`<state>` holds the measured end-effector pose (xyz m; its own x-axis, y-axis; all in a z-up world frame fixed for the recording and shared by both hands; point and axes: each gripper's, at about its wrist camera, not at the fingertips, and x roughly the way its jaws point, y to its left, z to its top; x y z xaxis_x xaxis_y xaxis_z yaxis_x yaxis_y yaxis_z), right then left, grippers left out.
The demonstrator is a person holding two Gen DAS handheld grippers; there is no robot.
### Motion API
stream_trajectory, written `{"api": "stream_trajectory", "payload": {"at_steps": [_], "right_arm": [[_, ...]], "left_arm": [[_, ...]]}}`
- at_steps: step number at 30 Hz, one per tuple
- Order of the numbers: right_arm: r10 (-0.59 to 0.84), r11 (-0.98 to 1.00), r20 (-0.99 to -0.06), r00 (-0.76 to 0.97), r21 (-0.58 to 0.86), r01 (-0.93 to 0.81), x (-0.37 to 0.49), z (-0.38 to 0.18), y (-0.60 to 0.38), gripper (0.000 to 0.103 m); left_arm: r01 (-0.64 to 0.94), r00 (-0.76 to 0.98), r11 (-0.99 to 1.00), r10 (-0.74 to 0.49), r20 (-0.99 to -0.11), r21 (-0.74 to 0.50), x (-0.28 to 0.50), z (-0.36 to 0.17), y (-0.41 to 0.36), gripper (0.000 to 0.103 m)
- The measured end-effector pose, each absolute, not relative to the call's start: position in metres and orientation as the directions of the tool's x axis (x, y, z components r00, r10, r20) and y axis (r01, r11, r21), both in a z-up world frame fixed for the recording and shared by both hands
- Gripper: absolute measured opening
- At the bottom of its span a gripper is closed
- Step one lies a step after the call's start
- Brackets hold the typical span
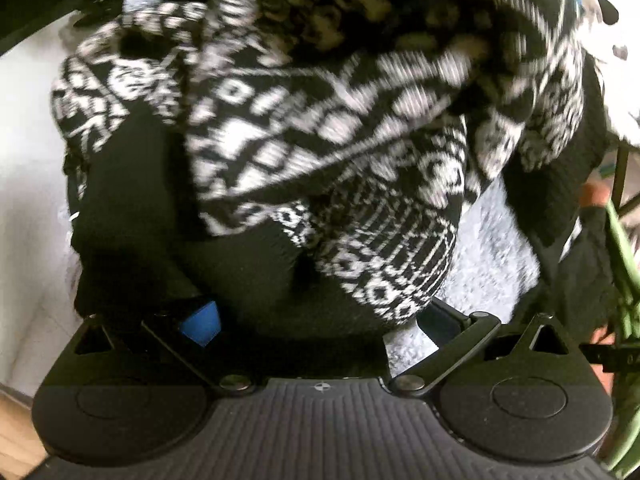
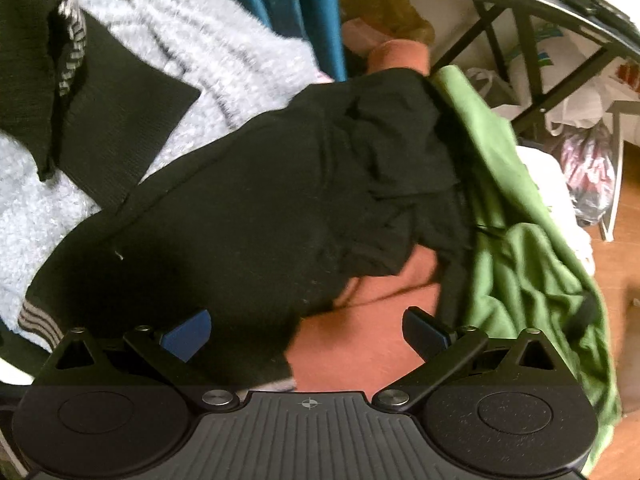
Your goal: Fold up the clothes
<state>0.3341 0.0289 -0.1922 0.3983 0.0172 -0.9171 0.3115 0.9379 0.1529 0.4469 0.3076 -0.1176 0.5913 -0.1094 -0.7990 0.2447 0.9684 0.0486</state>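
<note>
A black-and-white patterned knit sweater fills the left wrist view, blurred by motion, with its plain black ribbed part nearest the camera. My left gripper is open, and that black part lies between its wide-set fingers. In the right wrist view a black knit piece with striped grey cuffs lies across the middle. My right gripper is open just above its lower edge, with black knit by the left finger and orange cloth by the other.
A pale blue fluffy blanket lies under the clothes. Orange cloth and a green garment lie to the right. Beyond them are a black metal frame, plastic bags and wooden floor. Teal fabric hangs behind.
</note>
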Motion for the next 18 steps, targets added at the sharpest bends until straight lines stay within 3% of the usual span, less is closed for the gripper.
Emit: {"api": "stream_trajectory", "payload": {"at_steps": [18], "right_arm": [[0.042, 0.936, -0.927, 0.372, 0.167, 0.31, 0.353, -0.227, 0.042, 0.1]], "left_arm": [[0.336, 0.572, 0.938, -0.134, -0.809, 0.082, 0.448, -0.131, 0.307, 0.103]]}}
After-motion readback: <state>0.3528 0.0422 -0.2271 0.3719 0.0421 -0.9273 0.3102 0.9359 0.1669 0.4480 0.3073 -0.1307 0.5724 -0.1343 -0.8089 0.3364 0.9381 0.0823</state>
